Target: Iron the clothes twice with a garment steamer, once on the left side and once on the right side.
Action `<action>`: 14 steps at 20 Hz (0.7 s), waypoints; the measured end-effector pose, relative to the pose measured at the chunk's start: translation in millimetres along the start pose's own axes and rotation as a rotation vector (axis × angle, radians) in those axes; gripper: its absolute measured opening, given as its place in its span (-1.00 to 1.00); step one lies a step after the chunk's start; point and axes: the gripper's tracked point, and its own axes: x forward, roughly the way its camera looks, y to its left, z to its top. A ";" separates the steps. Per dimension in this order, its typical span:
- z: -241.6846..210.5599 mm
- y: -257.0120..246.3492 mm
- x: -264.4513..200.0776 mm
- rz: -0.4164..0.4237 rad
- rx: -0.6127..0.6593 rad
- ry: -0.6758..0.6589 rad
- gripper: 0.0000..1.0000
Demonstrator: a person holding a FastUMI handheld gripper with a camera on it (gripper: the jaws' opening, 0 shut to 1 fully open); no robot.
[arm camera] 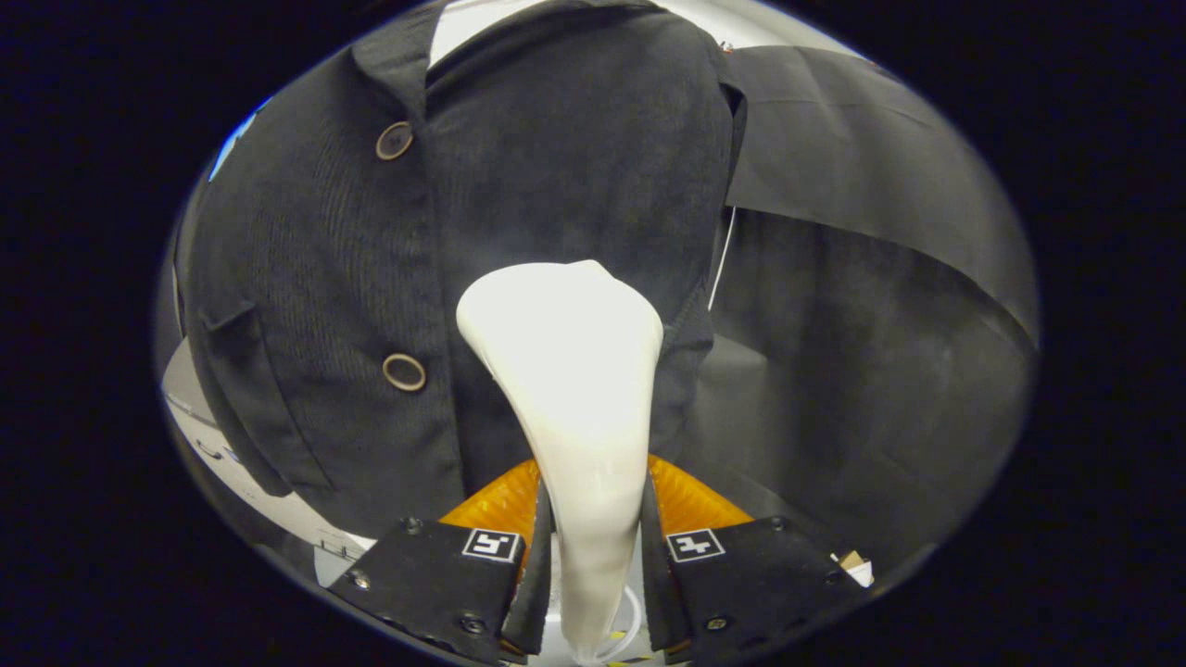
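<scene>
A white garment steamer (574, 389) rises from between my fingers, its narrow handle pinched by both and its wide head at the top. My gripper (593, 528) is shut on that handle. The steamer's head rests against or just in front of a dark corduroy jacket (389, 278) that hangs upright ahead of me. The head lies on the jacket's right front panel, right of the button line. Two brown buttons (395, 140) (404, 371) run down the placket, and a pocket flap (227, 320) shows lower left.
Black cloth (862, 306) drapes the booth wall to the right of the jacket, with a thin white cord (721, 259) hanging at the jacket's edge. A pale surface (232, 463) lies below the jacket's left hem.
</scene>
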 end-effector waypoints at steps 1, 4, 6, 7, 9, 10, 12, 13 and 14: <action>-2.5 -0.1 0.4 0.002 0.000 0.015 -0.12; -1.2 -0.9 -0.1 0.012 0.002 0.060 -0.12; -1.7 0.1 0.1 0.012 0.005 0.081 -0.12; -3.0 0.5 0.2 0.012 0.008 0.092 -0.12; -6.4 0.7 1.1 0.014 0.011 0.114 -0.11; -8.3 0.9 1.0 0.015 0.014 0.123 -0.12; -8.3 1.1 1.1 0.017 0.013 0.134 -0.11; -8.4 1.0 1.0 0.019 0.012 0.140 -0.11; -7.8 0.7 1.1 0.021 0.012 0.148 -0.12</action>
